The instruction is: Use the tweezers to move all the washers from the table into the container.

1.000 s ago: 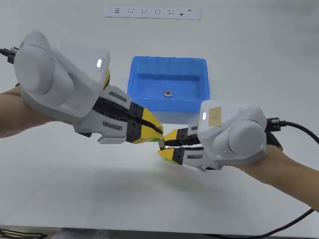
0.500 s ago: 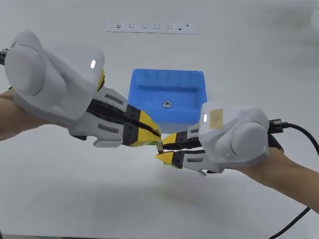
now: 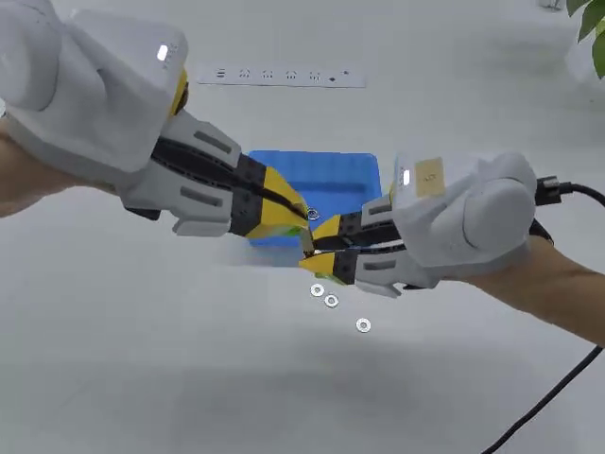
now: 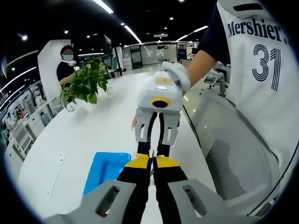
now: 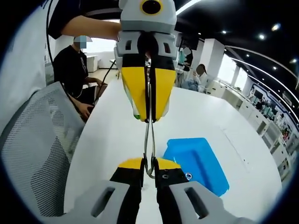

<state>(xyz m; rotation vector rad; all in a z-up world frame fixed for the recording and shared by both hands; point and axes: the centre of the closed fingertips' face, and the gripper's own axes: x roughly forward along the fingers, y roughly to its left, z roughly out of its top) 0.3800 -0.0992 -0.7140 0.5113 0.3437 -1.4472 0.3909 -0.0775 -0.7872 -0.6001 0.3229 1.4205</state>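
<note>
Thin metal tweezers (image 5: 149, 140) hang between my two grippers, which meet tip to tip above the white table. My left gripper (image 3: 301, 225) is shut on one end. My right gripper (image 3: 319, 257) is shut on the other end, and its own view shows its jaws (image 5: 149, 171) closed on the steel. The blue container (image 3: 340, 175) lies just behind the tips, partly hidden, with one washer (image 3: 313, 215) inside. Three washers lie on the table below the grippers: one (image 3: 317, 289), a second (image 3: 331, 301), a third (image 3: 363, 325).
A white power strip (image 3: 279, 76) lies at the table's back. Green leaves (image 3: 591, 28) show at the top right. A black cable (image 3: 567, 194) trails from my right gripper. A mesh chair (image 5: 37, 140) and a seated person (image 5: 74, 60) are beyond the table.
The head camera has shifted. Both grippers, still joined on the tweezers, now overlap the container's front edge, and three washers show on the table beneath them.
</note>
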